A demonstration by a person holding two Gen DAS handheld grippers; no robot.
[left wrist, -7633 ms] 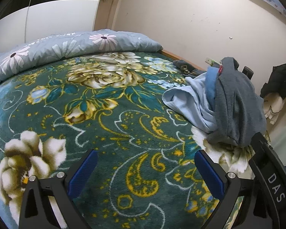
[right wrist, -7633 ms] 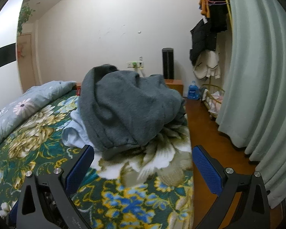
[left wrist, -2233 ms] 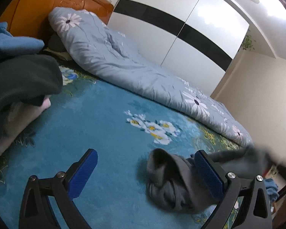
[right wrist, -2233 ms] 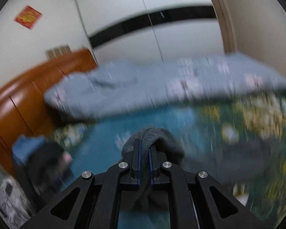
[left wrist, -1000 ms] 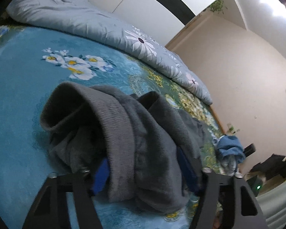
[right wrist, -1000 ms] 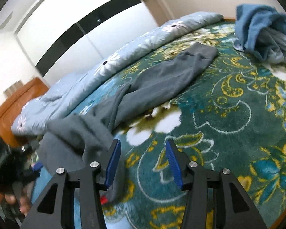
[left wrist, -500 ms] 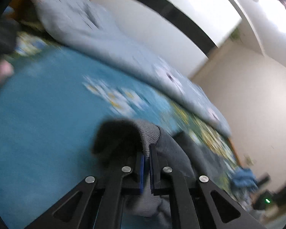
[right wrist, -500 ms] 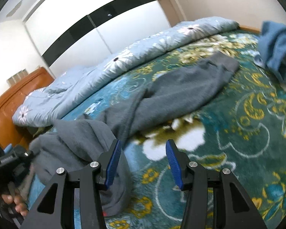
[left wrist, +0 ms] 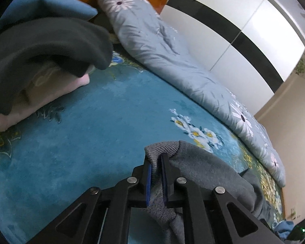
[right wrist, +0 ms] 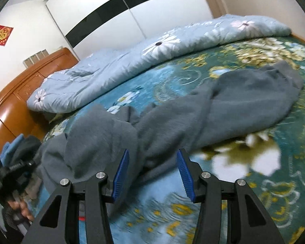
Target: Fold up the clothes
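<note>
Grey sweatpants [right wrist: 223, 113] lie stretched across the floral bed blanket [right wrist: 274, 193], legs toward the far right, waist bunched at the near left. My left gripper [left wrist: 156, 162] is shut on the ribbed grey waistband [left wrist: 162, 147] of the sweatpants [left wrist: 209, 174] and holds it just above the blanket [left wrist: 81, 142]. My right gripper [right wrist: 151, 160] is open and empty, its blue pads just in front of the bunched waist. The left gripper shows in the right wrist view [right wrist: 18, 168] at the far left, in a hand.
A stack of folded clothes [left wrist: 40, 46], dark grey over pink with blue on top, sits at the left of the bed. A rolled light-blue floral duvet [right wrist: 152, 50] runs along the far side. A wooden headboard [right wrist: 16, 93] stands left. Another blue garment [left wrist: 282, 229] lies at the far right.
My left gripper, shut on the waistband, has pulled it toward the folded stack. My right gripper has moved closer to the bunched waist and stays open.
</note>
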